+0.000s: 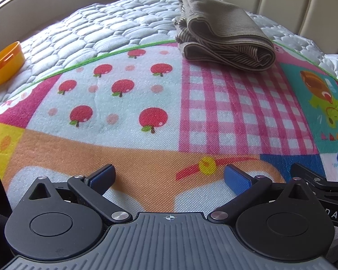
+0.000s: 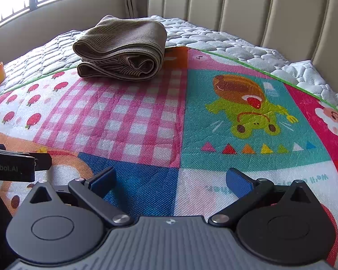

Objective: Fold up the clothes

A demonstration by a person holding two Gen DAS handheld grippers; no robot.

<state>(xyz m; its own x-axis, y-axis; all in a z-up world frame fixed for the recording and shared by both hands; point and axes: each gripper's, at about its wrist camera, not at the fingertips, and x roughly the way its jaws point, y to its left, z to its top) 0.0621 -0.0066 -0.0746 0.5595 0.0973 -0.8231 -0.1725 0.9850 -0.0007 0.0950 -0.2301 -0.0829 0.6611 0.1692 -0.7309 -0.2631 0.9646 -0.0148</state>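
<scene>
Low in each wrist view, both claws stand spread wide with nothing between their blue pads. The left gripper [image 1: 169,176] hangs over the orange patch of the play mat [image 1: 236,103], and the right gripper [image 2: 170,180] over the seam where its blue and white squares meet. At the left edge of the right view the other tool's black body reads "nRobot.AI"; at the right edge of the left view the letters "DAS" show. White mat squares carry small printed words, too blurred to read. Farther up, the folded striped brown garment [image 2: 121,51] lies on the mat's far edge, partly on the quilted mattress [image 1: 97,27]. An orange tub [image 1: 6,61] sits at the left view's left edge, its contents hidden.
</scene>
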